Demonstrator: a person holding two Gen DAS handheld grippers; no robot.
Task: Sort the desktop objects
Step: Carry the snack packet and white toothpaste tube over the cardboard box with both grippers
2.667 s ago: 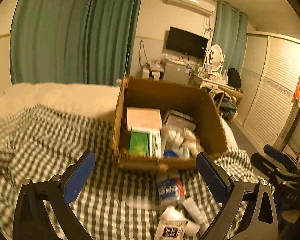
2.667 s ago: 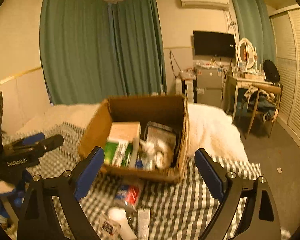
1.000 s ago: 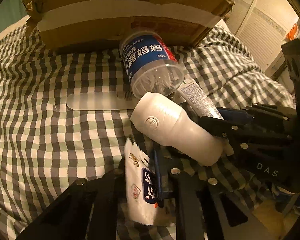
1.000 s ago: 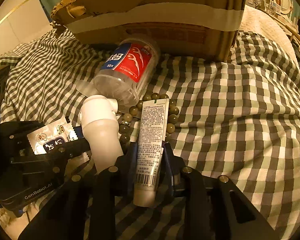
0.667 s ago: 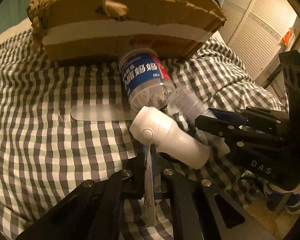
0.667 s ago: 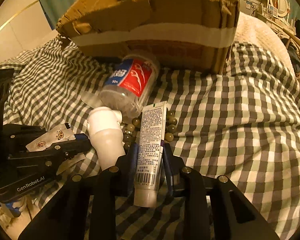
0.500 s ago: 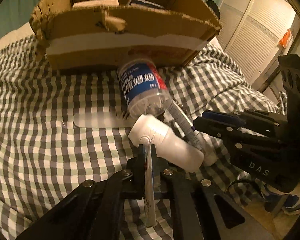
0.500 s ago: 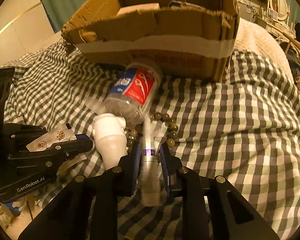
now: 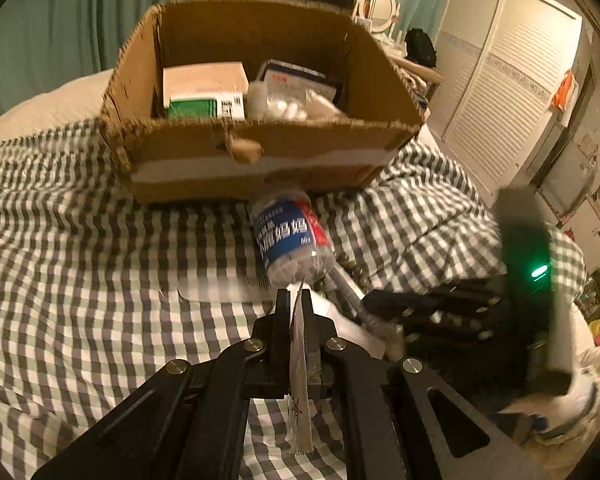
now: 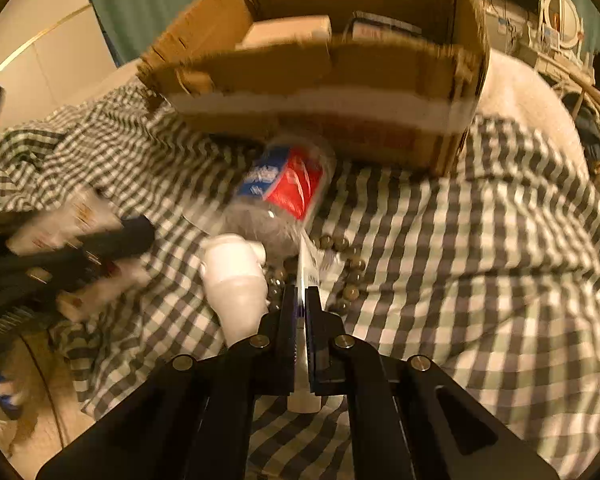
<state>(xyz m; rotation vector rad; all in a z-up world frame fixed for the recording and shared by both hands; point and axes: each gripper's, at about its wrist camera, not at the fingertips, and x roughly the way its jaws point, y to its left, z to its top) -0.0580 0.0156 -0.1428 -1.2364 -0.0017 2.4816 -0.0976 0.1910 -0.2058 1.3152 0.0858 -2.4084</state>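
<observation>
With both jaws clamped, left gripper (image 9: 296, 300) on the sachet (image 9: 299, 376), right gripper (image 10: 300, 300) on the tube (image 10: 306, 270), we see the cardboard box (image 9: 260, 152) lying straight ahead, beyond the jar (image 9: 288, 236).

Brown cardboard box (image 9: 260, 152), grey-checked cloth (image 9: 80, 260) (possibly greenish), blue-red-labelled jar (image 9: 288, 236)
</observation>
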